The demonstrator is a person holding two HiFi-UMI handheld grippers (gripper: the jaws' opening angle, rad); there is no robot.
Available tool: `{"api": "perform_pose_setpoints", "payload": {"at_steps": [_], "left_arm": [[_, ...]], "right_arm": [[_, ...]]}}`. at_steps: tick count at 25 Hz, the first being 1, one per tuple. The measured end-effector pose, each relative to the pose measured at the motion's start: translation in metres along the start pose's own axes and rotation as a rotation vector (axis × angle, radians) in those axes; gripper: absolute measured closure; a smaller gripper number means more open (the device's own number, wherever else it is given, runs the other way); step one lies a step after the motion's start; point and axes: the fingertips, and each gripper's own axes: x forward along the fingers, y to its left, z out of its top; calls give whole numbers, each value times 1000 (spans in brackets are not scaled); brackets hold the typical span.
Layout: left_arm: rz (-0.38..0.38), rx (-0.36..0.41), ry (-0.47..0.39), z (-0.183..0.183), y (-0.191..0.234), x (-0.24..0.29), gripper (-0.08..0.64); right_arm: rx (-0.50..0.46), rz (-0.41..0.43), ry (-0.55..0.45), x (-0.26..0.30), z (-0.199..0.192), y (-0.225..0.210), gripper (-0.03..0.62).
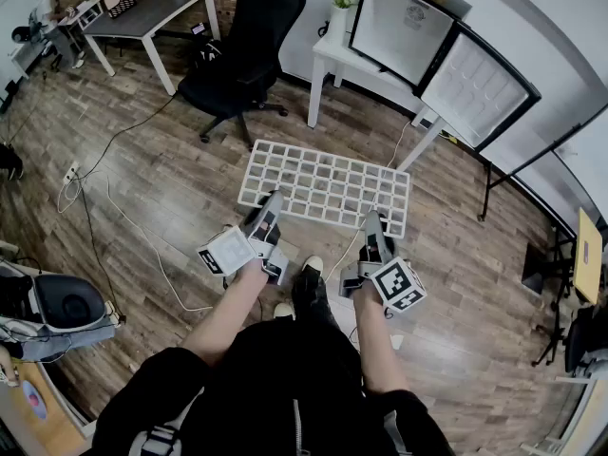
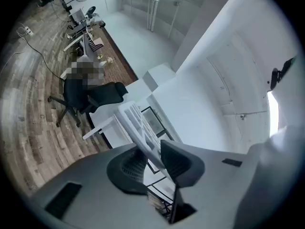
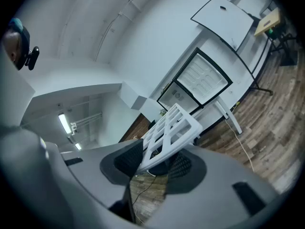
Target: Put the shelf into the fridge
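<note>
I hold a white grid shelf (image 1: 323, 186) roughly level above the wooden floor, one gripper at each near corner. The left gripper (image 1: 269, 207) is shut on its near left edge; in the left gripper view the shelf (image 2: 136, 123) runs edge-on between the pads of the left gripper (image 2: 151, 156). The right gripper (image 1: 373, 226) is shut on the near right edge; the shelf (image 3: 174, 128) lies between the pads of the right gripper (image 3: 155, 161). The small fridge (image 1: 404, 27) stands open ahead on a white table (image 1: 332, 57), its door (image 1: 475, 88) swung to the right.
A black office chair (image 1: 242, 55) stands just left of the white table. A grey desk (image 1: 152, 12) is at the far left. Cables (image 1: 123, 226) and a power strip (image 1: 71, 172) lie on the floor at left. A black stand (image 1: 489, 183) is at right.
</note>
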Motion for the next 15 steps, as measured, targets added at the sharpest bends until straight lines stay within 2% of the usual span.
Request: {"api": "perform_pose_setpoints", "payload": {"at_steps": [8,15], "left_arm": [[-2,3,15,3,3,22,463],[-1,-1,39,6,13,65,463]], "right_arm": [[30,-2,19,16,-8,-25,442],[36,-11,31,47,5,-38,442]]}}
